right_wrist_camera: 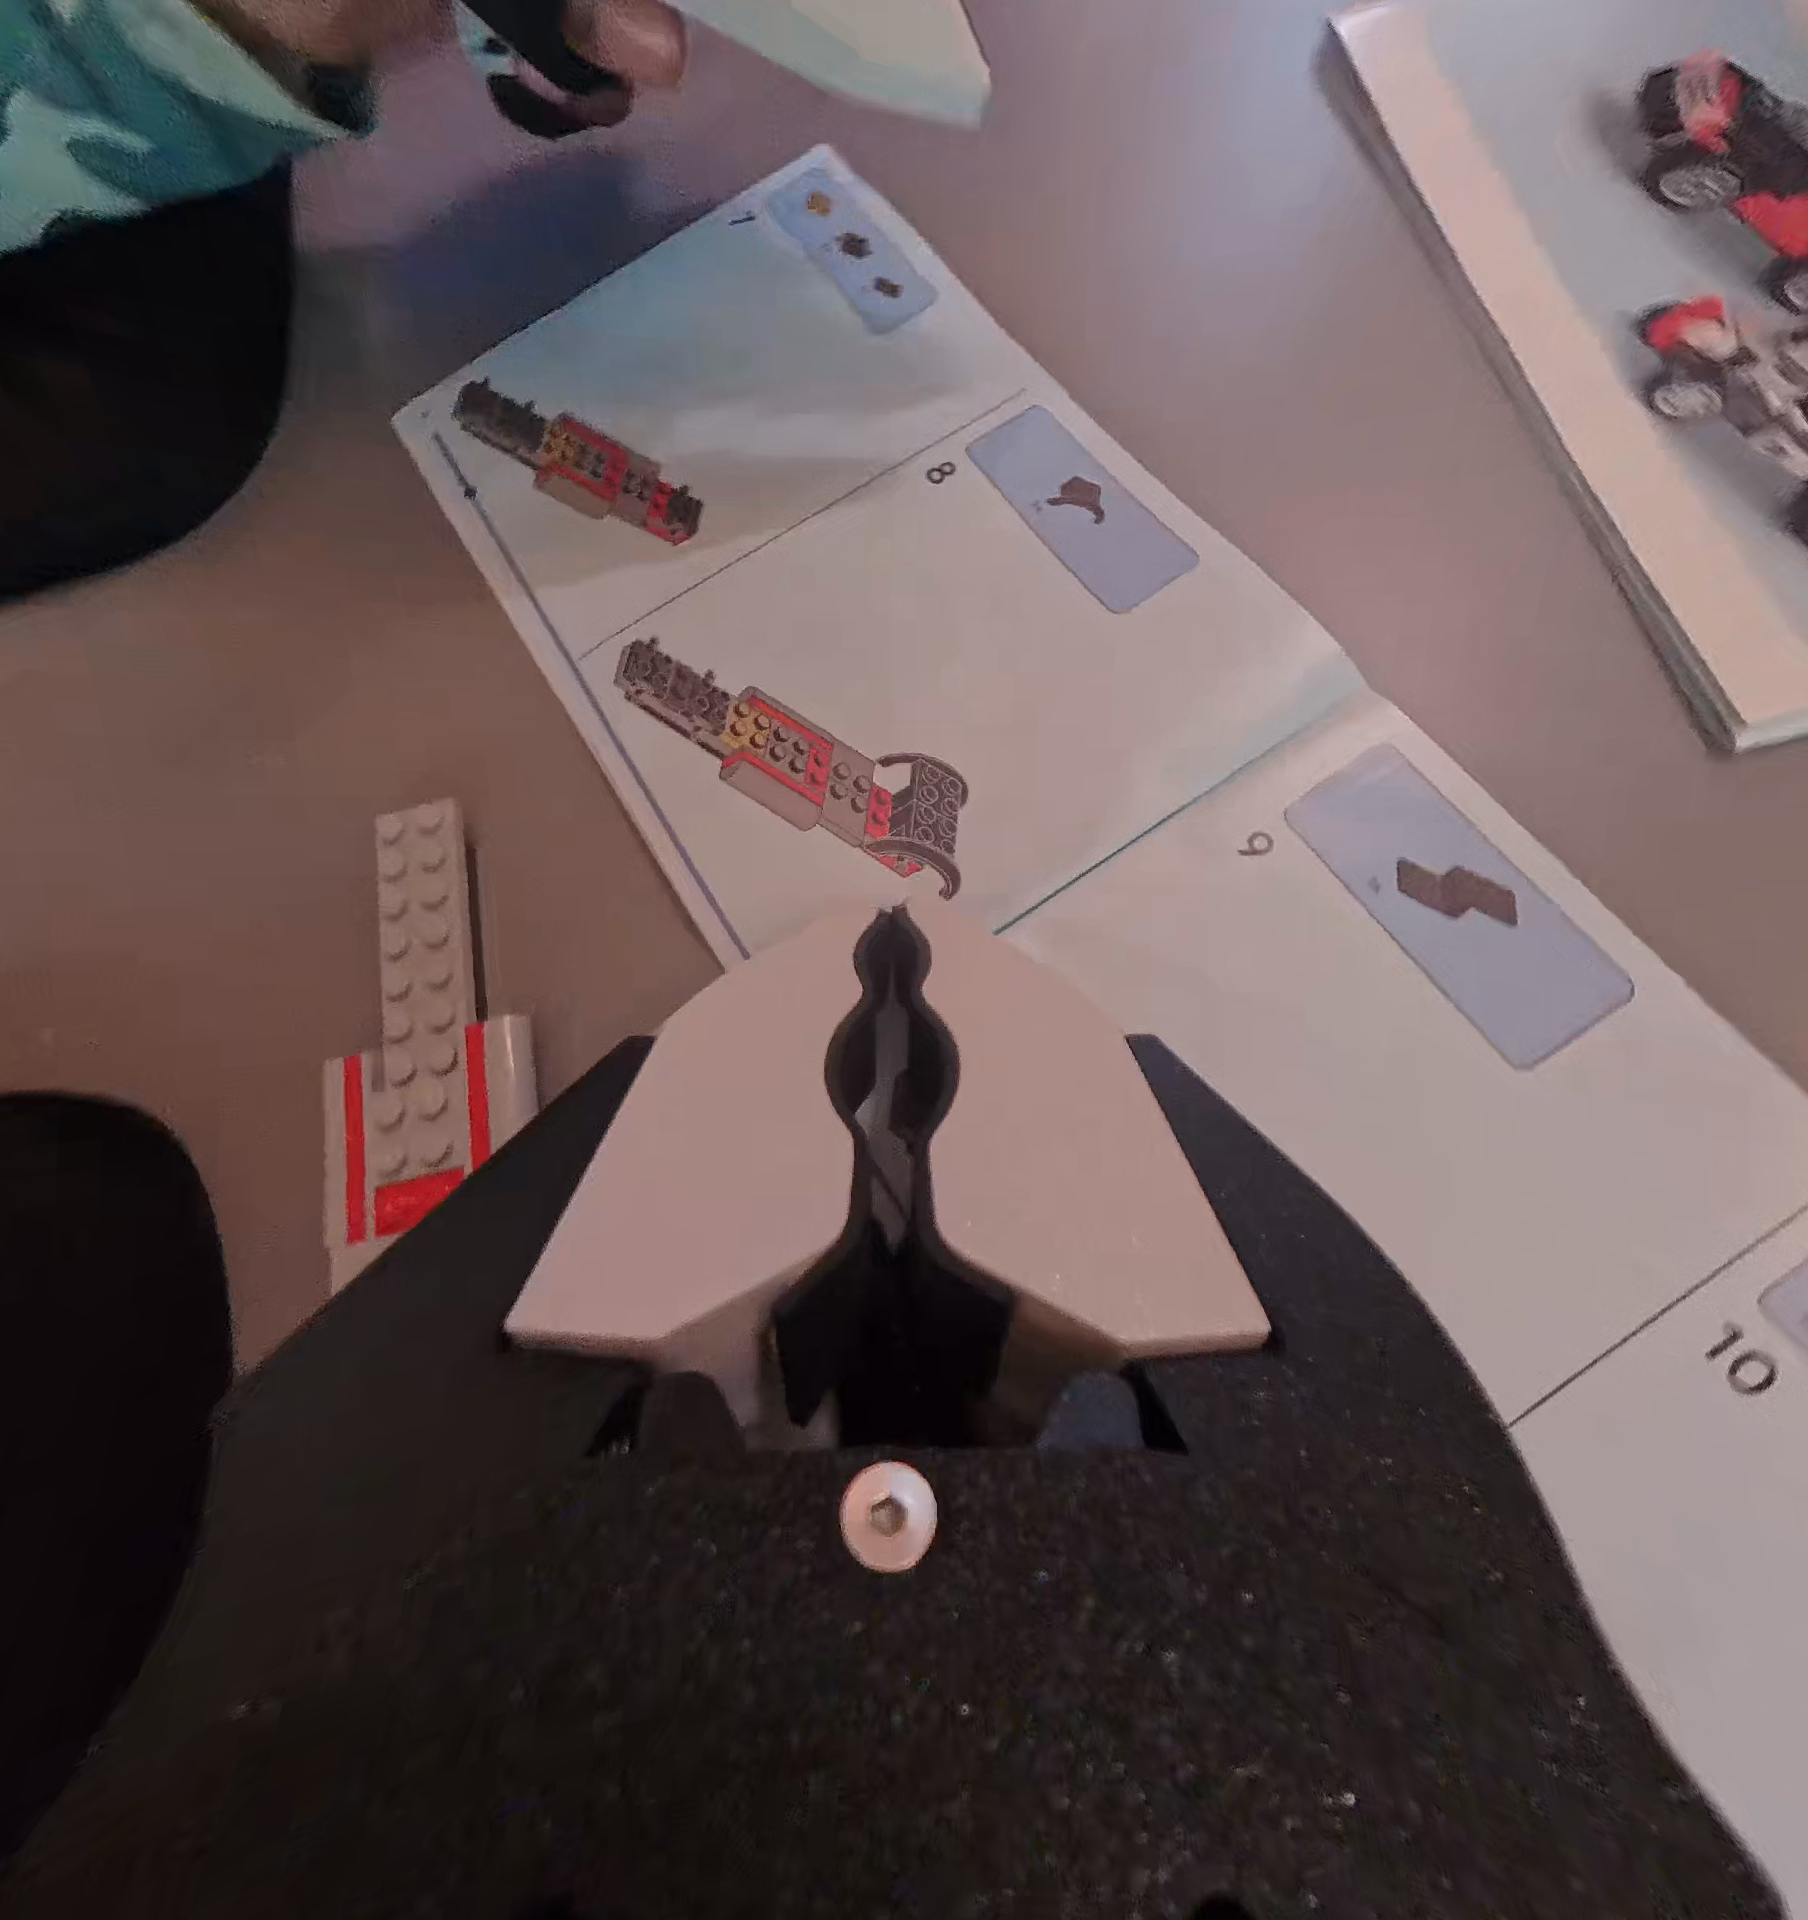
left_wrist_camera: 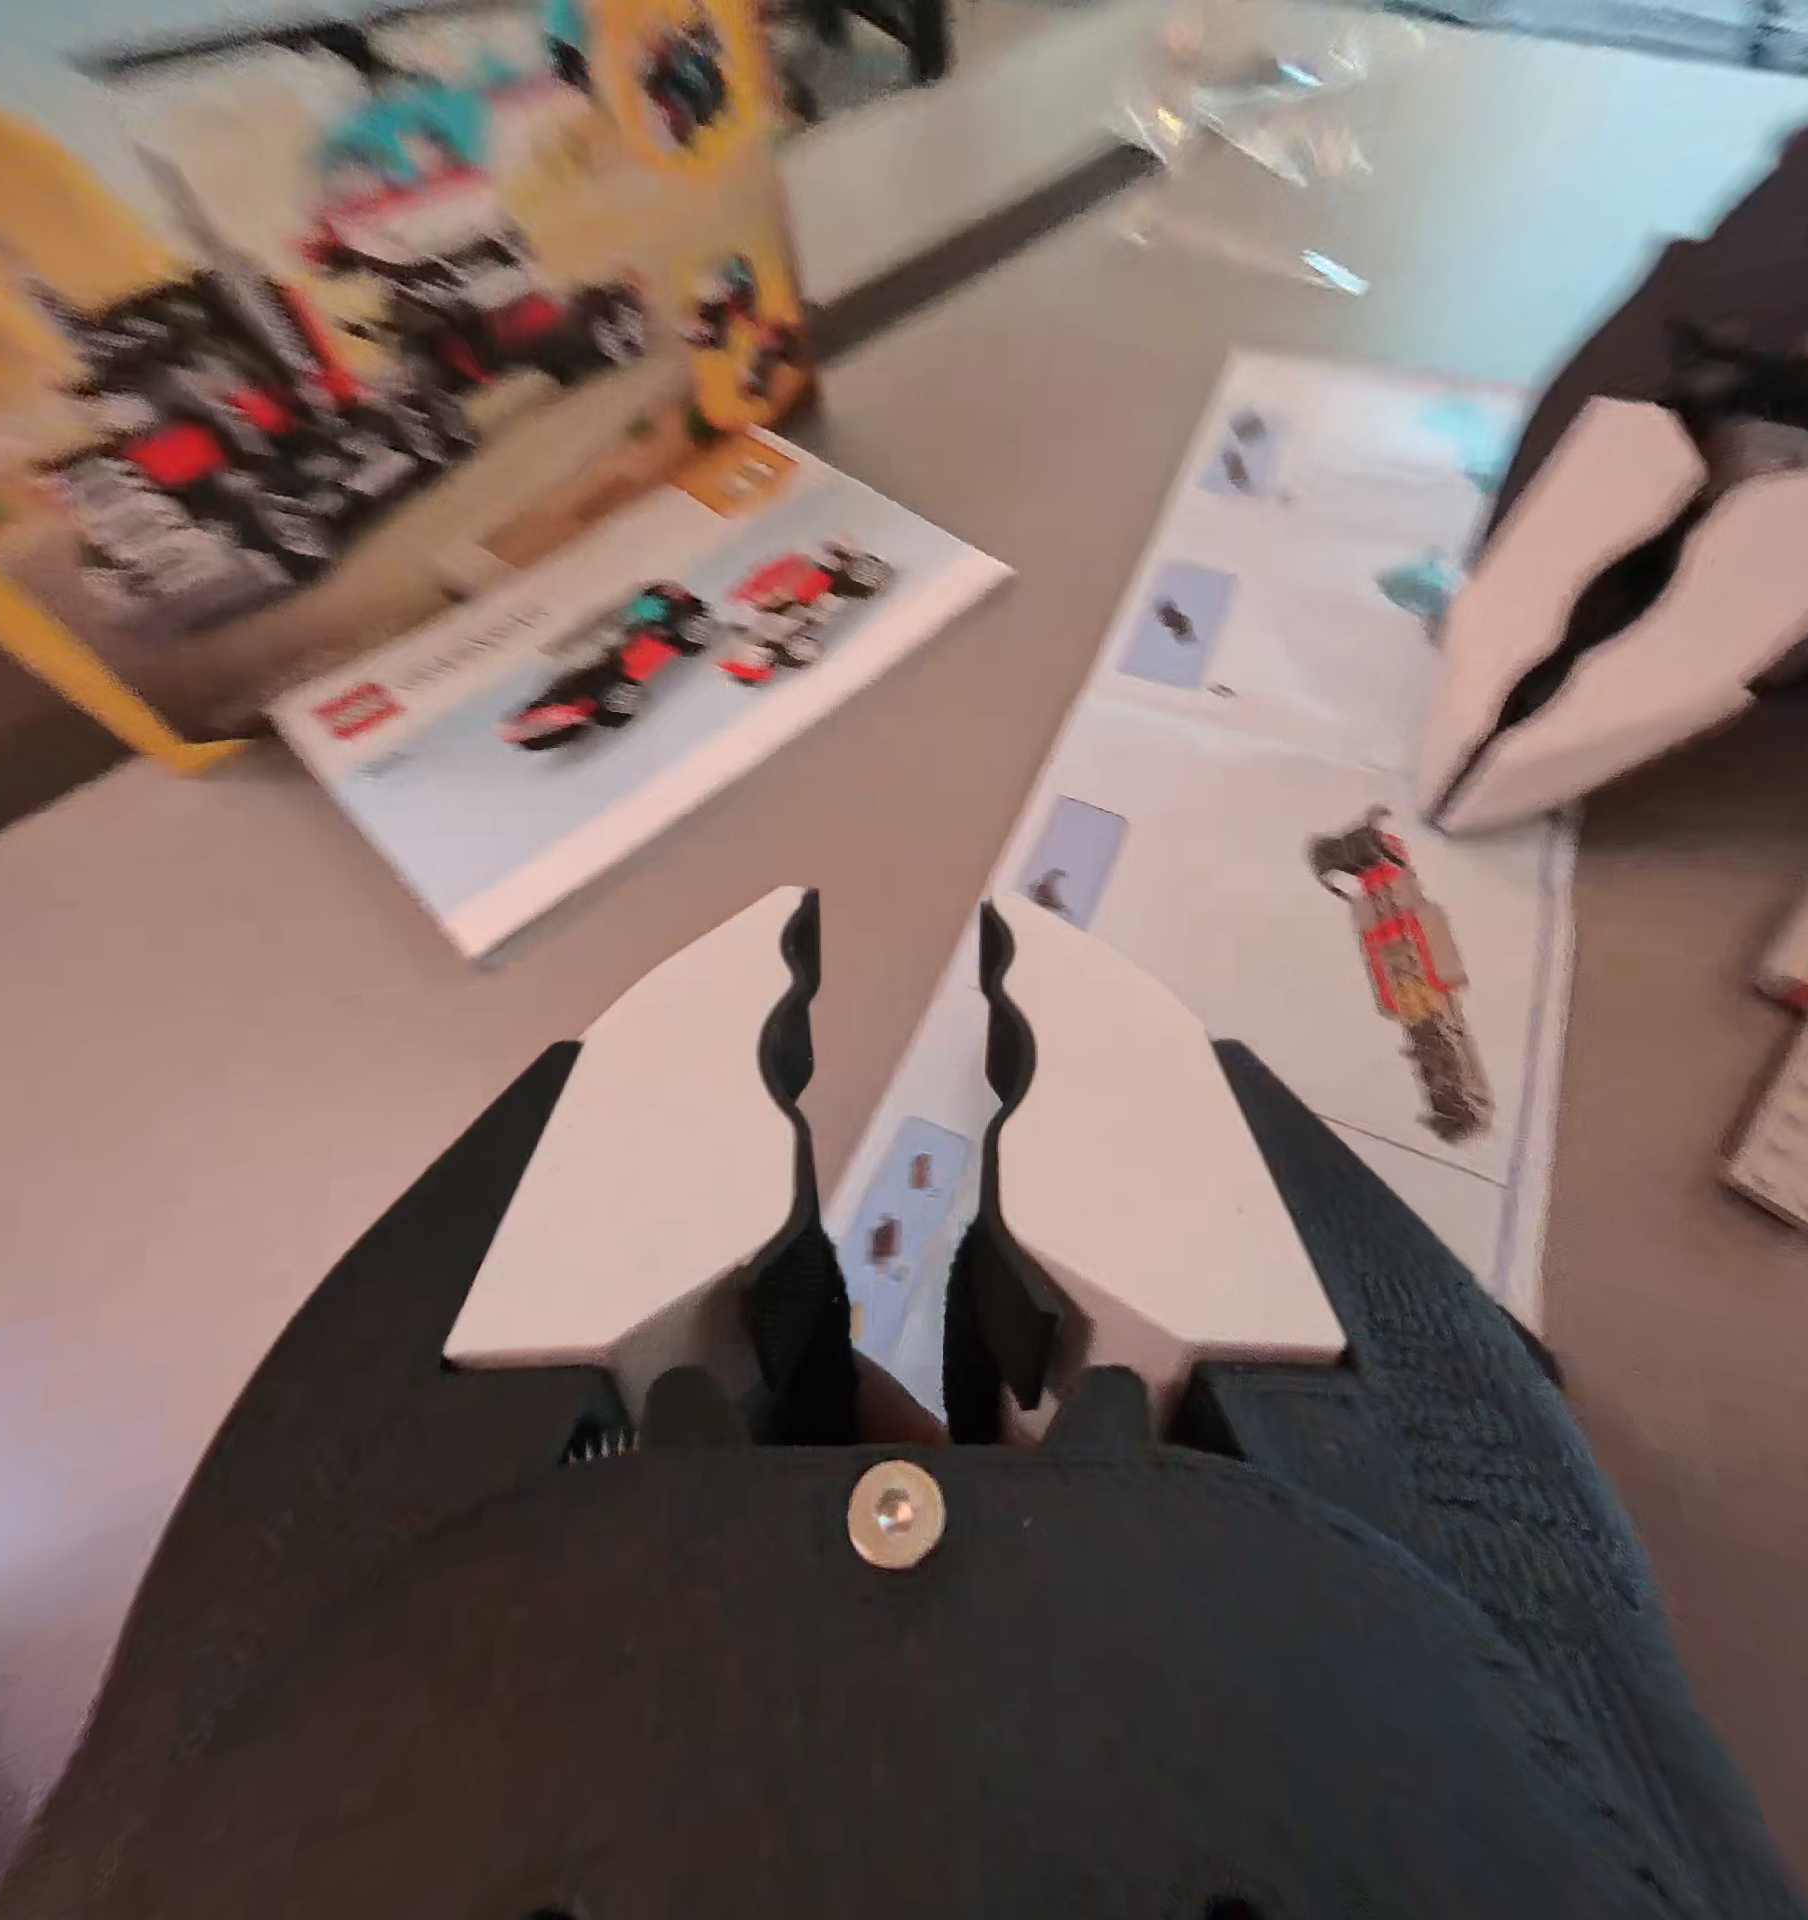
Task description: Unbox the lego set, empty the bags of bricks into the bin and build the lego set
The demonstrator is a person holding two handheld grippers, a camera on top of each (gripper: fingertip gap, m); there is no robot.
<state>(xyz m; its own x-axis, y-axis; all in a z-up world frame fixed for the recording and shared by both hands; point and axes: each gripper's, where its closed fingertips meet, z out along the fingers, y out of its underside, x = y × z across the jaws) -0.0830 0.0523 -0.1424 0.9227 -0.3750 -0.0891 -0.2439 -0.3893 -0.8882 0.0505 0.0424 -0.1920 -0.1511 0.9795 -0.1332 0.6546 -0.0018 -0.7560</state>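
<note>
Box [left_wrist_camera: 256, 416]: motion-blurred, cut off at left edge. Brick assembly [right_wrist_camera: 422, 1049]: lower end hidden behind right gripper [right_wrist_camera: 895, 914]. Closed booklet [right_wrist_camera: 1648, 343]: cropped at right edge.

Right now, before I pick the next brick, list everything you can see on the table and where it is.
Lego box: one, yellow with blurred car artwork, far left, standing.
Closed instruction booklet: one, pale blue-white with cars on its cover, flat by the box.
Open instruction booklet: one, white pages of build steps, centre, under both grippers.
Partial build: one, grey studded plate on a white and red base, left of the right gripper.
Clear plastic bag: apparently one, crumpled, far side, blurred.
Table: one, grey-brown.
Left gripper: white fingers, black body, open, empty.
Right gripper: same colours, shut, tips over the open booklet's edge; nothing visibly held.
</note>
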